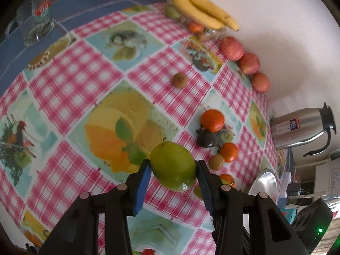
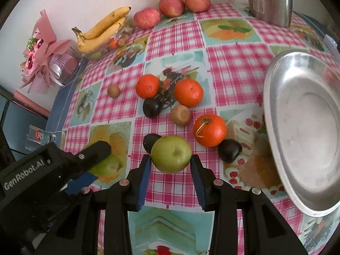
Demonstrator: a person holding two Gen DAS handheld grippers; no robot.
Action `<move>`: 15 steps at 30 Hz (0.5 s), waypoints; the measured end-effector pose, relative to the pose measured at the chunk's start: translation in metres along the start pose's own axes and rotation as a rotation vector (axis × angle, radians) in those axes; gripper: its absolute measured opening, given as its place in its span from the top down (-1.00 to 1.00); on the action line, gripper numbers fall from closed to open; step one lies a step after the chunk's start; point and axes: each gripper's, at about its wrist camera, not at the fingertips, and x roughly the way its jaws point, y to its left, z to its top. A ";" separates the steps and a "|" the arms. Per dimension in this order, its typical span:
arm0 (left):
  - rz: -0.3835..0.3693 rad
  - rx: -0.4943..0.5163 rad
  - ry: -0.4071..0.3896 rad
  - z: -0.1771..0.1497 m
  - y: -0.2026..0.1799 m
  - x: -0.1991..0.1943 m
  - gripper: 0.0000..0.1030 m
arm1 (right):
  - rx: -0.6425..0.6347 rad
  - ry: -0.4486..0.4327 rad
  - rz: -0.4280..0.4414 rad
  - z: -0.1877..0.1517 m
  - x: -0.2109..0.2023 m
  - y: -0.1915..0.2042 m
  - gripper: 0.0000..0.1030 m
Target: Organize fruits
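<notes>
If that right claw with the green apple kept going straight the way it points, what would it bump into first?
Probably the dark plum just beyond the green apple that the right claw holds, or the tablecloth beside it; depth is hard to judge.

Black tongs (image 1: 173,167), blue pads (image 1: 142,188)

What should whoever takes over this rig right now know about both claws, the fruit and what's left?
Left claw: shut on a green apple.
Right claw: shut on a second green apple.
Metal tray: nothing in it yet.
Loose on the tablecloth: three oranges, dark plums, kiwis.
By the wall: red apples, bananas.
Done: both apples gripped. Left: probably placing them, then sorting the rest.
</notes>
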 end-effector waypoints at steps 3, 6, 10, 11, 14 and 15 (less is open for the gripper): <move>-0.009 0.020 -0.036 0.001 -0.005 -0.008 0.09 | -0.013 -0.036 -0.012 0.002 -0.010 0.002 0.28; -0.015 0.044 -0.061 0.002 -0.011 -0.014 0.09 | -0.031 -0.075 -0.012 0.004 -0.023 0.003 0.59; -0.022 0.058 -0.063 0.000 -0.016 -0.014 0.09 | -0.046 -0.092 -0.005 0.005 -0.031 0.005 0.59; -0.016 0.059 -0.061 0.000 -0.016 -0.013 0.09 | -0.039 -0.087 -0.002 0.006 -0.029 0.003 0.59; 0.009 0.043 -0.046 0.001 -0.010 -0.007 0.09 | -0.014 -0.069 -0.002 0.005 -0.026 -0.005 0.59; 0.010 0.034 -0.040 0.001 -0.006 -0.006 0.09 | -0.006 -0.064 0.003 0.005 -0.023 -0.007 0.58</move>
